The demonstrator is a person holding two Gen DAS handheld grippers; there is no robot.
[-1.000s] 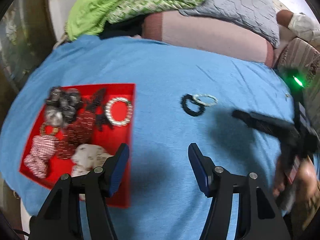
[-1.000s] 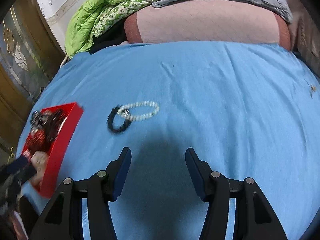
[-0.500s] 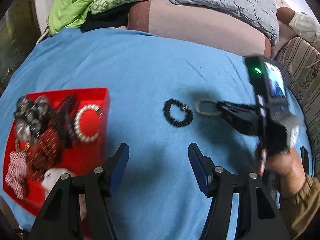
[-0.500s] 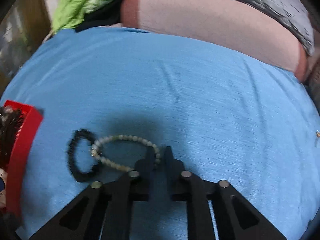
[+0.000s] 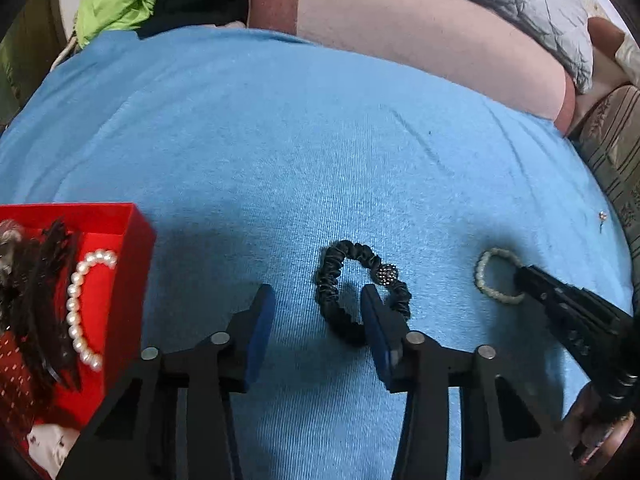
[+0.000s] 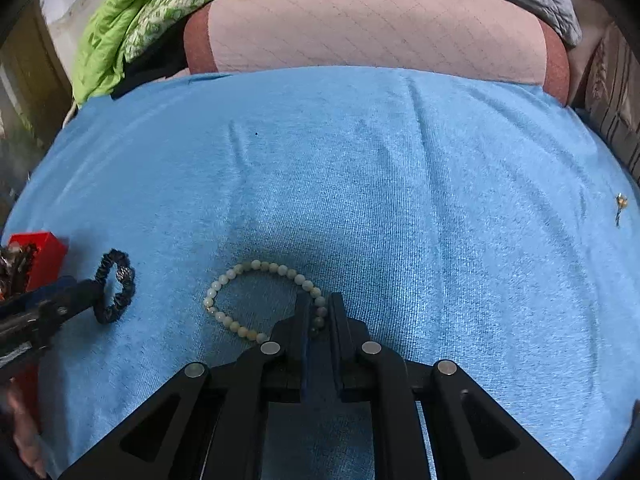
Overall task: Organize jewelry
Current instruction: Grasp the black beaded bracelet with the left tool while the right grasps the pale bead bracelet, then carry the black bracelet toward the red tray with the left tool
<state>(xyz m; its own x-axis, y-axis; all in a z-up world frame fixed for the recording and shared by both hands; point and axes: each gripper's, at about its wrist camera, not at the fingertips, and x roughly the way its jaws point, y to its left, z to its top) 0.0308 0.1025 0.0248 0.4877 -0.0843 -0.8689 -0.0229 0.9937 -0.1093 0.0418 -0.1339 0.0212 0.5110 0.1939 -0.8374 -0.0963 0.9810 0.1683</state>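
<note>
Pickup step: right gripper (image 6: pixel 319 314) jaws pinched on bead bracelet (image 6: pixel 256 300) lying on blue bed cover (image 6: pixel 400 200); left gripper (image 5: pixel 316 320) jaws half-wide, just been closing, astride black scrunchie (image 5: pixel 360 292), not gripping; next lift both toward red tray (image 5: pixel 132 240), far left

So the whole thing sits on a bed with a bright blue fuzzy cloth cover (image 6: pixel 400 184). Lying right on it: an open red box (image 5: pixel 136 248) stuffed with jewelry, a black ruffled fabric scrunchie (image 5: pixel 340 280) near the box, a pale round-bead bracelet (image 6: pixel 248 300) beyond the scrunchie, and a tiny gold earring (image 6: pixel 620 204) well apart from the box.
</note>
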